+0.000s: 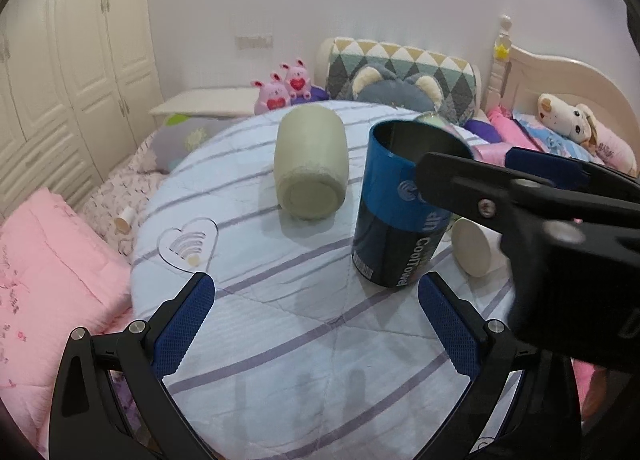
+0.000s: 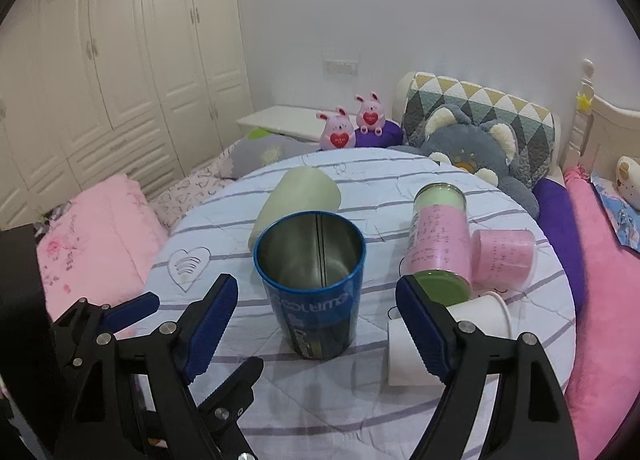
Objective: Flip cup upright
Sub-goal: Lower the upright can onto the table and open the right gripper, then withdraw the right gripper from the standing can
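A blue and black metal cup (image 1: 396, 208) stands upright, mouth up, on the round striped table (image 1: 280, 340); it also shows in the right wrist view (image 2: 316, 284). My right gripper (image 2: 316, 324) is open, its blue pads apart on either side of the cup without touching it. In the left wrist view the right gripper (image 1: 464, 164) reaches in from the right at the cup's rim. My left gripper (image 1: 316, 324) is open and empty, in front of the cup.
A pale green cup (image 1: 310, 168) lies on its side behind. A pink canister (image 2: 440, 236), a pink cup (image 2: 504, 258) and white paper cups (image 2: 408, 356) lie to the right. Plush toys and pillows surround the table on the bed.
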